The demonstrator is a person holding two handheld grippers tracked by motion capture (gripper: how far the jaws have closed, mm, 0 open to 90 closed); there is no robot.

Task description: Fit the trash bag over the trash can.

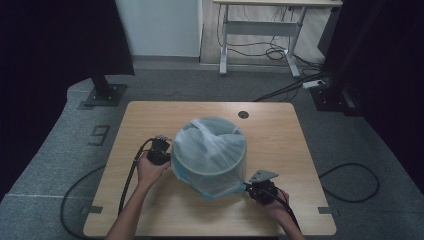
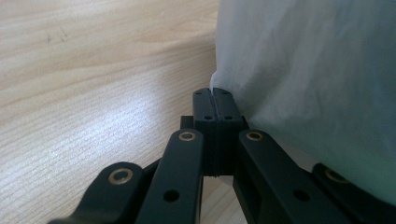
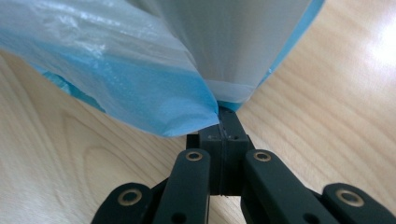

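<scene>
1. High view: a round bin (image 1: 210, 152) stands mid-table (image 1: 280, 135), draped in a thin plastic bag (image 1: 220, 187). The left gripper (image 1: 161, 150) is at its left side, the right gripper (image 1: 260, 189) at its lower right.
2. Left gripper view: jaws pressed together, pinching the bag's white edge (image 2: 219, 86).
3. Right gripper view: jaws clamped on the bluish film (image 3: 205, 100). Pulling unevenly could tear the film or tip the bin.

Your forearms come in bare, no sleeves. Your left gripper (image 1: 159, 150) and right gripper (image 1: 261, 190) are black, with brass-ringed rivets on the linkage arms (small screw holes too), trailing black cables; the right carries a grey three-cornered plate (image 1: 263, 175).
</scene>
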